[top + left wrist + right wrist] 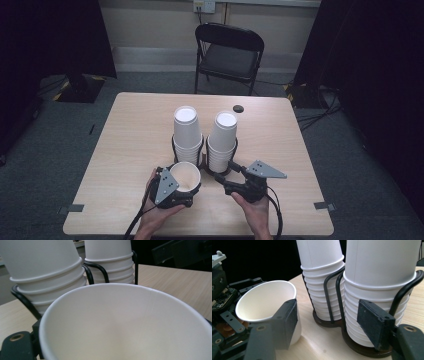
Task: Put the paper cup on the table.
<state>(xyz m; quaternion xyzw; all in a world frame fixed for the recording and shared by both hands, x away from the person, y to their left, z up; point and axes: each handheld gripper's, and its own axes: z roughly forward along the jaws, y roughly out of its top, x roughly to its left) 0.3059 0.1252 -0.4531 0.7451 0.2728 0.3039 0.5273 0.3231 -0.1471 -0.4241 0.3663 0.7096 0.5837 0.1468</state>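
Note:
A single white paper cup (186, 176) lies tilted, mouth toward the person, with my left gripper (172, 189) shut on it; its open mouth (125, 322) is close in the left gripper view. Just beyond stand two upside-down stacks of white cups, the left stack (186, 131) and the right stack (223, 136), in a black wire holder (204, 161). My right gripper (327, 320) is open in front of the right stack (377, 277), with nothing between its pads (374, 320). In the right gripper view the held cup (267, 300) sits left of the left stack (322, 277).
The wooden table (135, 125) has a small black disc (238, 108) near its far edge. A black folding chair (229, 52) stands behind the table. Dark curtains flank both sides, and cables lie on the grey floor at right.

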